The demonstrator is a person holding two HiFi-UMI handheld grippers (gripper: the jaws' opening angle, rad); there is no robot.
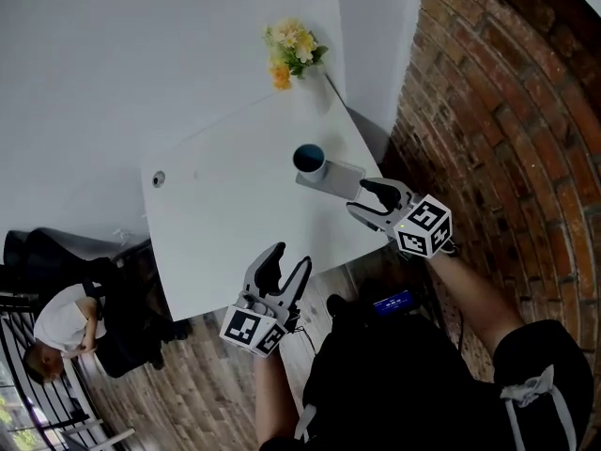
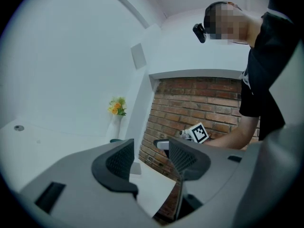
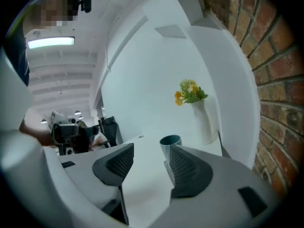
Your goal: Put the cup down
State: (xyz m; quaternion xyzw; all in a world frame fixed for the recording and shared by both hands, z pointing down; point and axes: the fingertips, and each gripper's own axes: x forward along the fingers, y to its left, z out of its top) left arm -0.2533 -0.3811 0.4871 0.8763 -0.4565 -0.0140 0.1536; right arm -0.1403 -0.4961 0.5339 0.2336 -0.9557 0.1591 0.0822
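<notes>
The cup (image 1: 319, 167), pale outside and teal inside, stands upright on the white table (image 1: 225, 233) near its right edge. In the right gripper view the cup (image 3: 170, 141) shows just beyond the right finger. My right gripper (image 1: 369, 201) hovers at the table's right edge, a little short of the cup. Its jaws stand apart, and the right gripper (image 3: 149, 161) has only bare tabletop between its fingers. My left gripper (image 1: 289, 259) is over the table's near edge, open and empty. In its own view the left gripper (image 2: 151, 156) points toward the brick wall.
A white vase of yellow flowers (image 1: 293, 50) stands at the table's far corner, beyond the cup. A brick wall (image 1: 507, 111) runs along the right. A small round cap (image 1: 158, 178) sits in the tabletop at the left. A seated person (image 1: 66, 327) is at lower left.
</notes>
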